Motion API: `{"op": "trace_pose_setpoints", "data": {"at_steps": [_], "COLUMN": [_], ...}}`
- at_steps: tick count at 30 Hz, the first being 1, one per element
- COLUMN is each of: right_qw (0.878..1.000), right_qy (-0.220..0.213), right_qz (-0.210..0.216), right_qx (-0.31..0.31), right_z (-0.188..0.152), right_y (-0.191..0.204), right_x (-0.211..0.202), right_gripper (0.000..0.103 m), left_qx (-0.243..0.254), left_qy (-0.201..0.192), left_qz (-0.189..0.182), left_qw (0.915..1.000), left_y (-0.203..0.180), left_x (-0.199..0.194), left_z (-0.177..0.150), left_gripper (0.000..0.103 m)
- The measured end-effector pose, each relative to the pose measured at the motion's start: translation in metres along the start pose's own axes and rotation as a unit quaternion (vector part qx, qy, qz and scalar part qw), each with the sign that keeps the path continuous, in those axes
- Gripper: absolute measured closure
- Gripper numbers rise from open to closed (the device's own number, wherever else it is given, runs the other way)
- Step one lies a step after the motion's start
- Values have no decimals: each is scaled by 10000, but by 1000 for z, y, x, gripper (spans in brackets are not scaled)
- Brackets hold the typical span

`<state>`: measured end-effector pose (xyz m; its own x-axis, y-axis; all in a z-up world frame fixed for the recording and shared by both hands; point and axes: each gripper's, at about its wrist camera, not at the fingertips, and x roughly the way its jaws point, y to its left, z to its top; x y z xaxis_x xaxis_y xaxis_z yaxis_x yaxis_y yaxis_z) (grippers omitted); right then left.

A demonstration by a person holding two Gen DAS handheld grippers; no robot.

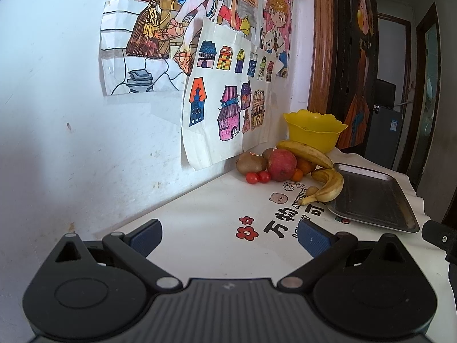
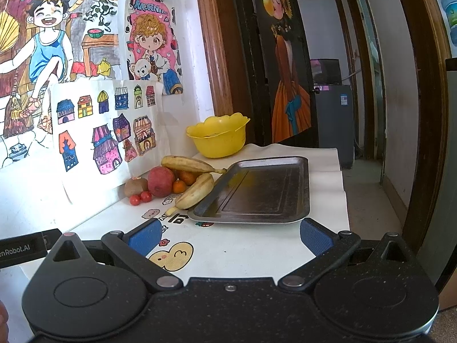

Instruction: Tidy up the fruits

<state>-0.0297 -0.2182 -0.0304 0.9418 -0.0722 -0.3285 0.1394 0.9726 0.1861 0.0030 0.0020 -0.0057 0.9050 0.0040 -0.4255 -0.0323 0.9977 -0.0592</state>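
Ahead, both the left gripper (image 1: pixel 231 240) and right gripper (image 2: pixel 230 238) are hovering spread wide, gripping nothing. Fruits are sitting heaped against the wall at twelve o'clock: bananas (image 2: pixel 197 190), a pomegranate (image 2: pixel 160 181), a kiwi (image 2: pixel 135 186), touching a bare metal tray (image 2: pixel 257 191).

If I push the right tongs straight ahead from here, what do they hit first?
Most likely the near rim of the metal tray, which lies flat on the table right ahead of the open right tongs. The nearer banana sits left of that line. Depth is hard to judge here.
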Motion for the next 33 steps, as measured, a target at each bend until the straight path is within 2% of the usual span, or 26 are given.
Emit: {"op": "trace_pose_setpoints", "data": {"at_steps": [33], "right_qw": [10000], "right_qy": [47], "right_qz": [78], "right_qx": [0], "right_z": [1], "right_y": [1], "right_x": [-4], "right_gripper": [1], "left_qx": [56], "left_qy": [-53], "left_qz": [-49], "left_qw": [10000], "left_y": [-2], "left_x": [-6], "left_z": [0], "left_gripper": [0]}}
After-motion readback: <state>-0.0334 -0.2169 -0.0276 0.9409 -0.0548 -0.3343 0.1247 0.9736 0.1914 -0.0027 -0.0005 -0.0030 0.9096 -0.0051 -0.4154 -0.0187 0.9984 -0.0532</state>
